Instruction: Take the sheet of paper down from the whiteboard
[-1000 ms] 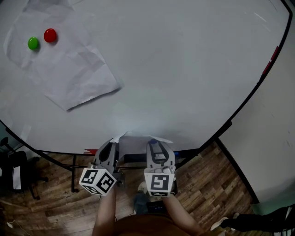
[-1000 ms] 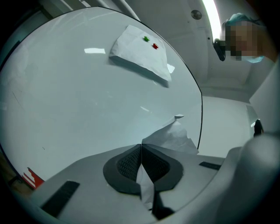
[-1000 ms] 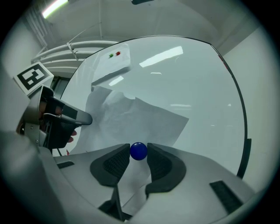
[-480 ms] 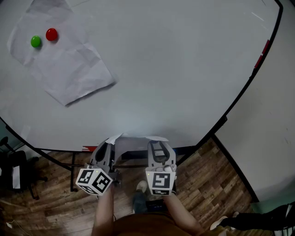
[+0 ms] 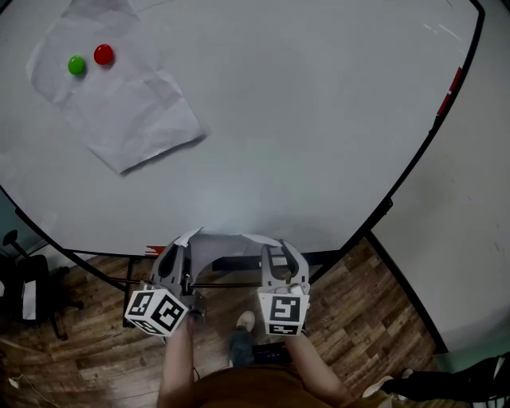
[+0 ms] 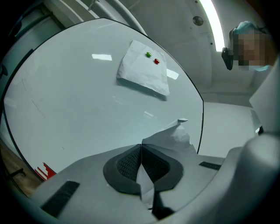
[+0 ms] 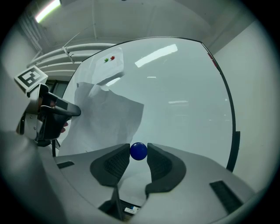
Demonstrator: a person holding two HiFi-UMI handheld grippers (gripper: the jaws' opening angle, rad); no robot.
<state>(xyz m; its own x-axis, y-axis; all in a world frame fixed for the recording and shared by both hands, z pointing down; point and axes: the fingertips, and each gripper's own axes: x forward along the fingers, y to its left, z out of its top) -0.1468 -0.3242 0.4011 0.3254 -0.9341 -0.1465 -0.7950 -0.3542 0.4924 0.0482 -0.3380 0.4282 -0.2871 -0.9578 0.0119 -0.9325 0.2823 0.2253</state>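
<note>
Left gripper [image 6: 141, 149] is clamped shut on one sheet [image 6: 175, 136], already off the whiteboard [image 5: 303, 119]. Right gripper [image 5: 276, 256] pinches a blue magnet [image 7: 138, 151]. Second sheet [image 5: 119, 103] is pinned well beyond both gripper tips.

I see wood-plank floor [image 5: 362, 315] below, a black chair [image 5: 40, 275] far left, white wall [image 5: 478, 207] right, strip light [image 7: 47, 10] overhead.
</note>
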